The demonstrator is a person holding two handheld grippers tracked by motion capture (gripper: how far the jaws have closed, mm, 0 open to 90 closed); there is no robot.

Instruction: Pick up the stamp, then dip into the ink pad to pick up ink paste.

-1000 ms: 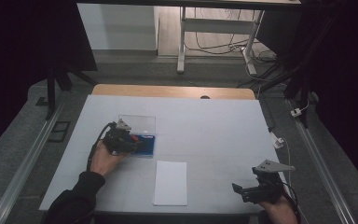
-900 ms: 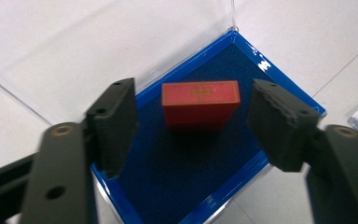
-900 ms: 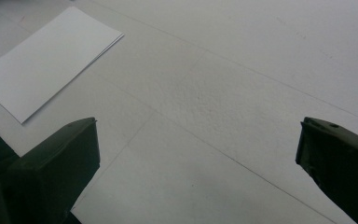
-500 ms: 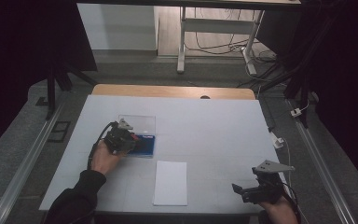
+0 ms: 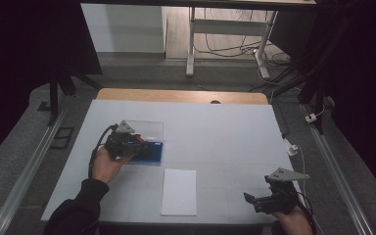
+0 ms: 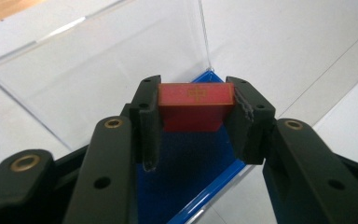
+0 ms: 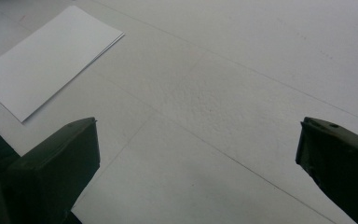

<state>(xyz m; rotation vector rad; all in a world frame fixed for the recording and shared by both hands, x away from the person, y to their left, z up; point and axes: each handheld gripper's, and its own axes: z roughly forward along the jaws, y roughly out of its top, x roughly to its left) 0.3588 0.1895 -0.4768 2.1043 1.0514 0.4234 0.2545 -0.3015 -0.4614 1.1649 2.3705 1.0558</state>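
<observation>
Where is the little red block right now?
The red block is pinched between the left gripper fingers, just over the blue case, on the table's left side.

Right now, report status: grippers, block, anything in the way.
Left gripper shut on red block, over open blue case. Right gripper open, idle at near edge. Paper between them, not in the way.

The table [image 5: 225, 132] lies bare across its middle and right, open to passage; a white sheet [image 5: 178, 192] lies flat near the front edge, no barrier; at the left, the blue tray [image 6: 191, 163] with its clear lid [image 6: 98, 70] standing open behind bars the way; the left gripper [image 6: 193, 121] occupies the tray, clamping a red block [image 6: 193, 105].
</observation>
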